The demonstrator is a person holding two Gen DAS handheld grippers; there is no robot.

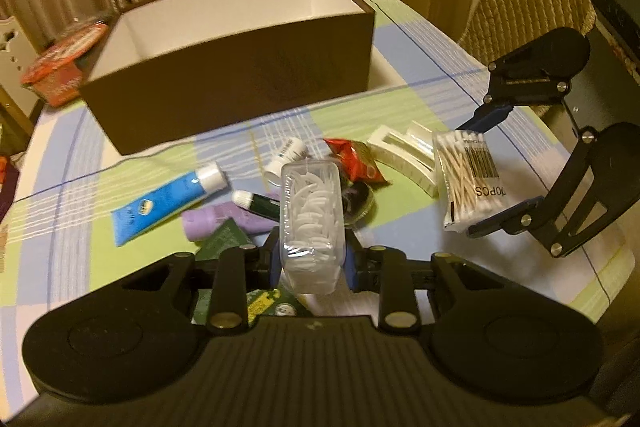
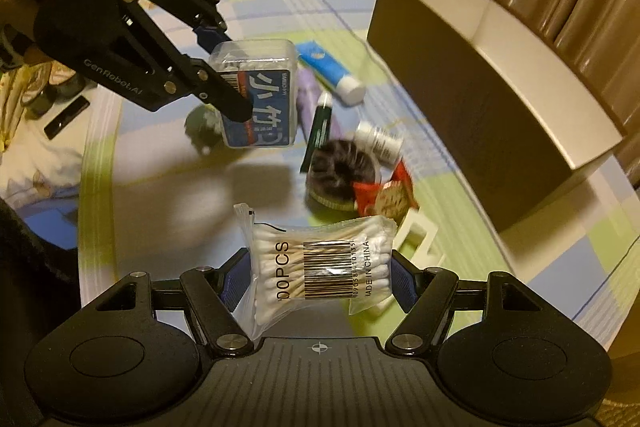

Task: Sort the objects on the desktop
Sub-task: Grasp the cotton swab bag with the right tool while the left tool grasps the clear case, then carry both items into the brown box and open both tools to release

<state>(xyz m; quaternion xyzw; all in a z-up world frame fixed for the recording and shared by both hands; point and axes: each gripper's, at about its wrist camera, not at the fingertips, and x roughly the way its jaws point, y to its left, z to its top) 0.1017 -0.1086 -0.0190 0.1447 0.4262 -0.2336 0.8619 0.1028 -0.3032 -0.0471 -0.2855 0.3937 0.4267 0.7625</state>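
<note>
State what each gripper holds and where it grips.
Left gripper: clear floss-pick box, gripped across its lower sides. Right gripper: cotton swab bag, gripped at its two ends.

- The clear plastic bag of cotton swabs in my right tongs reads "00PCS" and "MADE IN CHINA" beside a barcode.
- My left tongs' black arm reads "GenRobot.AI".

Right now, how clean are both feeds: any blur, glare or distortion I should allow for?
Left wrist view: warm dim light, fisheye bending, brown box slightly smeared, floss pick case sharp. Right wrist view: tablecloth and hair scrunchie motion-blurred, cotton swab bag sharp, mild glare on its plastic.
</note>
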